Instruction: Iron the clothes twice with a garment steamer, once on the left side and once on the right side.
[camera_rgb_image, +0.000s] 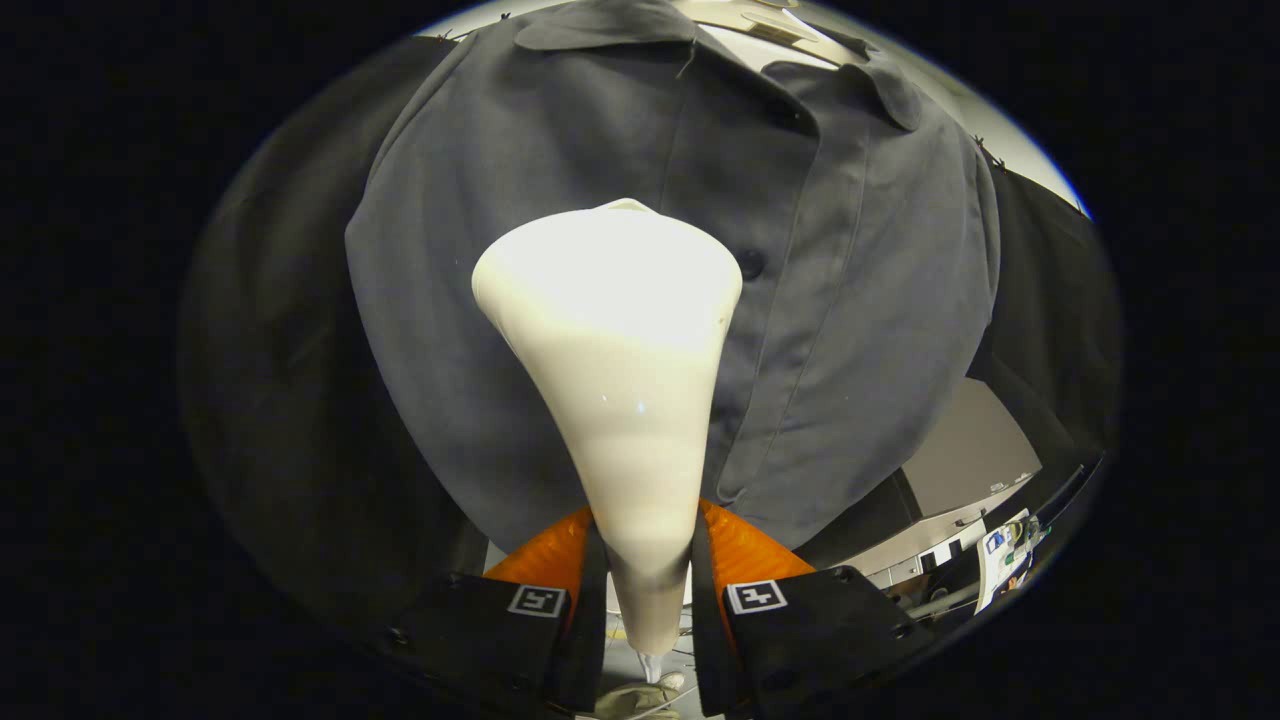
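Both fingers of the tool (648, 600) press on the narrow handle of the white garment steamer (615, 350). Its wide head, just ahead, hides the middle of the grey shirt (850, 300) hanging beyond; the head's face is unseen.

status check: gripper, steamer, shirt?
Gripper shut on the steamer handle. Steamer head against the grey shirt, just left of the button placket. Nothing in the way.

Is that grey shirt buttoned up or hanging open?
Buttoned, at least mid-chest: the shirt has its front edges overlapped, with a fastened button beside the steamer, which the gripper holds between its fingers.
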